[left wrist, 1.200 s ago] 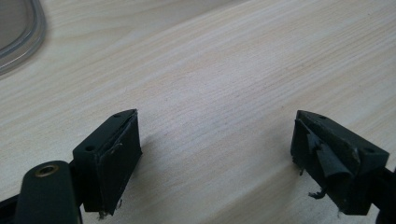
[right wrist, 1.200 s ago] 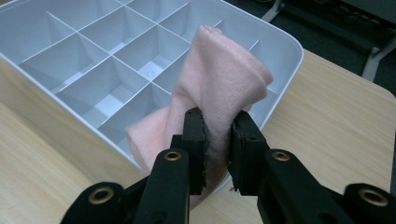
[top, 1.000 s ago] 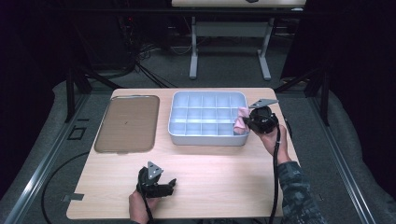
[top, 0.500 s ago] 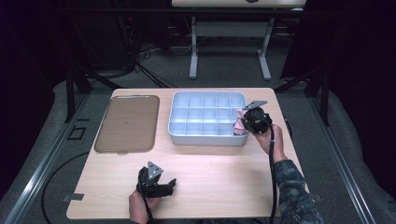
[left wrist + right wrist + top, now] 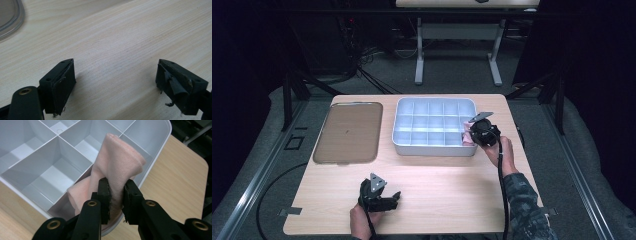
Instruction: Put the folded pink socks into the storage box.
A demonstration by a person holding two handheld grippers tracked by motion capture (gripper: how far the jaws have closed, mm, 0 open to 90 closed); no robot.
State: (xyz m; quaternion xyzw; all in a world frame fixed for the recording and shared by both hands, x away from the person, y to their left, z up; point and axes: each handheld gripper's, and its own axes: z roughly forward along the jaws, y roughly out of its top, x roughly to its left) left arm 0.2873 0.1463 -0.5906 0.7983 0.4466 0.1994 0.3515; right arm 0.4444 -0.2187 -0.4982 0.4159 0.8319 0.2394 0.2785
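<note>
Right gripper view showed the right gripper (image 5: pixel 116 195) with its jaws clamped on a pink folded cloth (image 5: pixel 117 162). The cloth's long axis ran away from the jaws, up and forward over the near right corner compartment of the grey divided tray (image 5: pixel 32 187). Its lower fold hung down into that compartment, beside the tray's outer wall; whether it touched the compartment floor could not be told. The move ahead appeared to turn on this relation: the cloth stood directly above the corner cell, so the remaining travel was judged to be mainly downward, followed by release.

In the high view, the right gripper (image 5: pixel 483 133) sat at the tray's right front corner, with the person's right hand (image 5: pixel 503 152) reaching in from the desk's (image 5: pixel 452 185) near right side, forearm angled toward the tray (image 5: pixel 432 146). The right hand was clearly the nearer one to the cloth (image 5: pixel 468 134).

The left gripper (image 5: pixel 379 198) rested low near the front edge of the desk, well apart from the tray. In the left gripper view its jaws stood apart with only bare desk surface (image 5: pixel 117 40) between them. A brown flat tray (image 5: pixel 348 132) lay to the left of the divided tray.
</note>
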